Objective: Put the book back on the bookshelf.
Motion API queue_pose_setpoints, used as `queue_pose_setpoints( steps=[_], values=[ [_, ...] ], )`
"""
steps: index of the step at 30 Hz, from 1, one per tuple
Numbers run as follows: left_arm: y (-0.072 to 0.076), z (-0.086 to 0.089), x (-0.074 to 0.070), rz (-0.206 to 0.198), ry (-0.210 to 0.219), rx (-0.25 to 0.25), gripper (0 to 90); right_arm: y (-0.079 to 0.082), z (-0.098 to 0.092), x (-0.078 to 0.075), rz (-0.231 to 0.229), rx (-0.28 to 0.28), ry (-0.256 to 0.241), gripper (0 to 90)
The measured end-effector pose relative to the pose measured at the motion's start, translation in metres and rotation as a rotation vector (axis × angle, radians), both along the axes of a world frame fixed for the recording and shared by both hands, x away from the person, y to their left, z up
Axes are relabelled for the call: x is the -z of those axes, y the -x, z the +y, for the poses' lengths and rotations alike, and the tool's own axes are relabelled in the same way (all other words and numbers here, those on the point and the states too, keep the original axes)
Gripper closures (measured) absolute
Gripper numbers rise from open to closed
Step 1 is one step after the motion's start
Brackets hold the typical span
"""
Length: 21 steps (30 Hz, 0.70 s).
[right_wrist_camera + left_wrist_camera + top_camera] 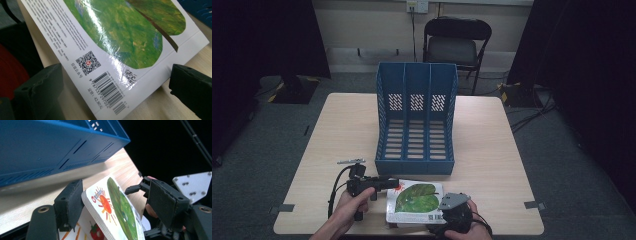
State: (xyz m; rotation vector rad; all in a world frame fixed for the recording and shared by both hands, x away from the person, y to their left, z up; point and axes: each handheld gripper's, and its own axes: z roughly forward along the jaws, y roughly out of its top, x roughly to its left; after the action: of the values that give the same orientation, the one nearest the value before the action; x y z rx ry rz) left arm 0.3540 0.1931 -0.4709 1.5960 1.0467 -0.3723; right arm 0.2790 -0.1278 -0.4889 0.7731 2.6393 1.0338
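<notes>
The near edge of the book (417, 202) is being covered in the high view by the right gripper (455, 214) and its grey three-cornered plate, and both forearms are running off the bottom of that view. In the left gripper view the book's lower half is cut off by the frame, with a second cover with a strawberry peeking out beneath it; whether that is another book is hard to say.

The left hand (348, 207) is holding the left gripper (384, 183) level, pointing to the right at the book's far left corner. Its jaws are standing spread, one just beside the corner of the book (112, 207), the other well off it, gripping nothing. The right gripper is aiming forward over the barcode corner (110, 91), jaws parted on either side of it and not pinching.

The book is lying at the table's (342, 125) near edge, just in front of the blue file rack (416, 120), whose three slots are standing empty.
</notes>
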Motion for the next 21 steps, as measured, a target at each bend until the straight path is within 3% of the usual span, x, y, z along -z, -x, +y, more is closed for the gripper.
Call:
queue_pose_setpoints(
  steps=[2,6,10,13,16,20,21],
  values=[
    [0.001,0.0,-0.001,0.002,0.008,-0.002,28.3,-0.001,0.002,0.001,-0.012,0.019,0.026,0.0],
    [0.0,-0.001,-0.002,-0.005,0.02,0.002,28.3,-0.003,0.0,0.001,0.013,0.027,0.01,0.0],
    [0.0,-0.001,0.002,0.008,0.073,0.021,26.4,-0.003,-0.001,-0.001,0.027,0.029,-0.004,1.4],
    [0.001,-0.003,0.003,0.013,0.062,0.039,27.1,-0.003,-0.003,-0.002,0.042,0.036,-0.019,3.6],
    [0.003,-0.006,0.004,0.029,0.035,0.065,31.9,-0.006,-0.006,-0.001,0.067,0.045,-0.039,4.9],
    [0.008,-0.017,0.007,0.061,0.039,0.113,41.2,-0.007,-0.007,-0.001,0.083,0.055,-0.075,6.7],
    [0.008,-0.02,0.008,0.067,0.019,0.126,42.7,-0.007,-0.007,-0.001,0.082,0.053,-0.075,6.8]
  ],
)
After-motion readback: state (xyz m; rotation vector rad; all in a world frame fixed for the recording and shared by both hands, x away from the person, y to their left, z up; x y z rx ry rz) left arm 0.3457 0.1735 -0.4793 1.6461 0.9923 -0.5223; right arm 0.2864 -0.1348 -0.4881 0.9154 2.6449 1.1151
